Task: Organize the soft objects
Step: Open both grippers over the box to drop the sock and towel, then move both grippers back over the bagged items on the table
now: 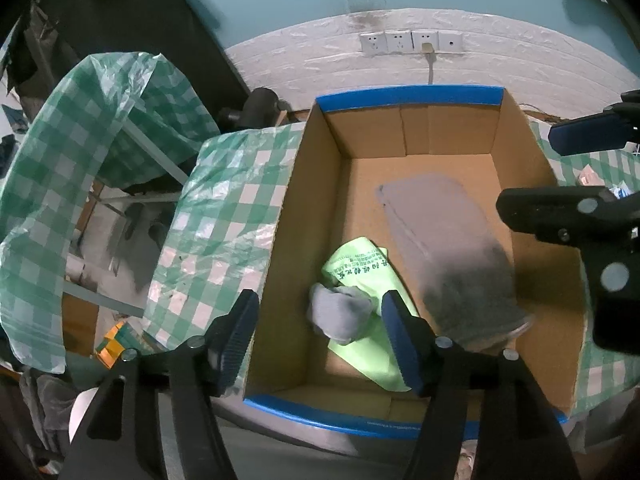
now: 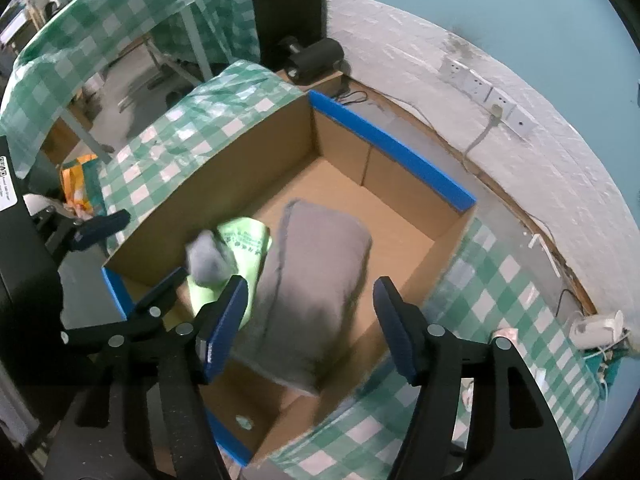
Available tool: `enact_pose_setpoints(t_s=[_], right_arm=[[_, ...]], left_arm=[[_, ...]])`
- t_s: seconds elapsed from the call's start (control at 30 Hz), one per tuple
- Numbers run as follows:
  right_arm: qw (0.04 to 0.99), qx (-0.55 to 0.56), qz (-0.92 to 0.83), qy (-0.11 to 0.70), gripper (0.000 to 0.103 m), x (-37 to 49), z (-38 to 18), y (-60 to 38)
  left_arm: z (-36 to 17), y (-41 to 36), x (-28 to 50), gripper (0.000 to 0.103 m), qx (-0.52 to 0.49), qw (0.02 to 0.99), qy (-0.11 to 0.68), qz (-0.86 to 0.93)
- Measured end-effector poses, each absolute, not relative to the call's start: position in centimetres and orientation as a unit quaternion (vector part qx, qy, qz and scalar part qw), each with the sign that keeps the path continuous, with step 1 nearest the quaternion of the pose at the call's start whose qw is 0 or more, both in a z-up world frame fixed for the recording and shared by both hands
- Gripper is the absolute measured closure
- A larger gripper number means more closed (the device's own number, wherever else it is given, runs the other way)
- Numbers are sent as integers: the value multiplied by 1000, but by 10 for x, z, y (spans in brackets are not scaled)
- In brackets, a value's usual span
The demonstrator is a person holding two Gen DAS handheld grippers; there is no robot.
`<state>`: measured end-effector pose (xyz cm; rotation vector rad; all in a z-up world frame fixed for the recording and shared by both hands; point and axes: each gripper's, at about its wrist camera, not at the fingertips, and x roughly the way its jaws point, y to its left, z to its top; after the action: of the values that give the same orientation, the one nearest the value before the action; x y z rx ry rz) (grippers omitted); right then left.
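An open cardboard box with blue-taped rims stands on a green checked tablecloth. Inside lie a grey cushion-like cloth, blurred at its near end, a light green printed bag and a small grey bundle on the bag. My left gripper hangs open over the box's near left corner, astride its left wall, and its pads touch nothing. Over the grey cloth, my right gripper is open and holds nothing.
A white wall strip with sockets and a plugged cable runs behind the box. A black cylinder sits at the far left corner. A second checked-covered table stands left; an orange packet lies below it. White items lie right.
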<state>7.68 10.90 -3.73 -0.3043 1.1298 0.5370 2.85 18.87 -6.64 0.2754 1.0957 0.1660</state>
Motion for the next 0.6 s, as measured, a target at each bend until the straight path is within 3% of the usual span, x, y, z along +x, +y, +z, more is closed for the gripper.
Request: enact_pose_setpoints(t_s=[0.6], right_arm=[[815,-128,216,522,35,70,-30,52]], left_arm=[[-48,150,25,38,149,852,499,46]])
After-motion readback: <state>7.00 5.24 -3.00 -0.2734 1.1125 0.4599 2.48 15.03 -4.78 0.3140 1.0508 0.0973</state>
